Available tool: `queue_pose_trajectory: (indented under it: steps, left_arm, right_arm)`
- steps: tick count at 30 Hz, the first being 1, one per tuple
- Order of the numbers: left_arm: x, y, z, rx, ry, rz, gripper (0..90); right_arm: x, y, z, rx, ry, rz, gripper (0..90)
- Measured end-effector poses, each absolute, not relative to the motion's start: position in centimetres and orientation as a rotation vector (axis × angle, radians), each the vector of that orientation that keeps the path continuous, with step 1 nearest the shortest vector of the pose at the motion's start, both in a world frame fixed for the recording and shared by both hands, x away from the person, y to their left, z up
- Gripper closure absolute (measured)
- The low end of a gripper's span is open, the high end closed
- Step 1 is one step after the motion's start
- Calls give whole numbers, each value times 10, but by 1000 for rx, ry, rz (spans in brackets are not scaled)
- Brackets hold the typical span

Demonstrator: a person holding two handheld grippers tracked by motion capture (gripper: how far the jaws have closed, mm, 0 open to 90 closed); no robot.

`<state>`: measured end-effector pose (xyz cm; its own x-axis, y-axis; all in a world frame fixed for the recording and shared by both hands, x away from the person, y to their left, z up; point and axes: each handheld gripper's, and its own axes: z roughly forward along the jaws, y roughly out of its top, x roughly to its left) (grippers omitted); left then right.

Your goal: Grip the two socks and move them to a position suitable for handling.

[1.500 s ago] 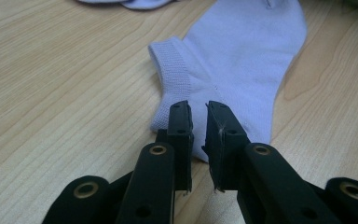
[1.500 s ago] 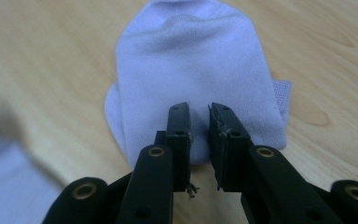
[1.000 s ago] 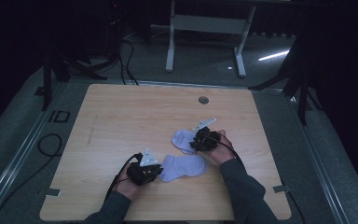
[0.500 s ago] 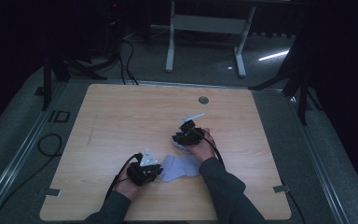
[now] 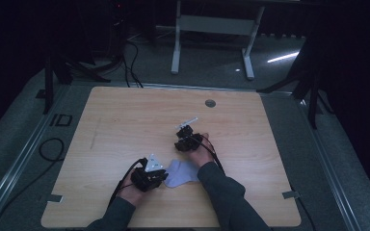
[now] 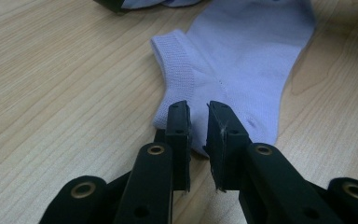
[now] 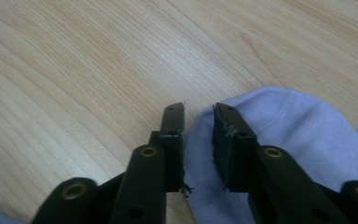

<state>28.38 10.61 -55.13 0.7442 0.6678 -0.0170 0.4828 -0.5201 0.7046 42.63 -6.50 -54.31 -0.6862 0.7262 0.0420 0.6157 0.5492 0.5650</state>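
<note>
Your left gripper (image 6: 197,140) lay low and level on the desk (image 5: 125,120), fingers clamped on the lavender sock's (image 6: 242,60) edge. Your right gripper (image 7: 199,144) pointed down, fingers closing around a fold of the second sock (image 7: 298,135), reached across.

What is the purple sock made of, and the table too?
The sock looks like soft knitted fabric, likely cotton: its cuff shows fine ribbing and a stitched seam. The table looks like pale wood with a smooth matte finish; its streaky grain might be printed laminate.
</note>
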Motion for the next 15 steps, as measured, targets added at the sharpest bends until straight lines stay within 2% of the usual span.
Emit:
queue_pose_trajectory:
  steps: [5, 15]
  left_arm:
    - [283, 105, -552, 2229, 858, 335, 785]
    - [284, 105, -552, 2233, 856, 334, 785]
  right_arm:
    - [427, -67, -544, 1144, 2553, 811, 868]
    - [425, -76, -536, 1205, 2531, 913, 889]
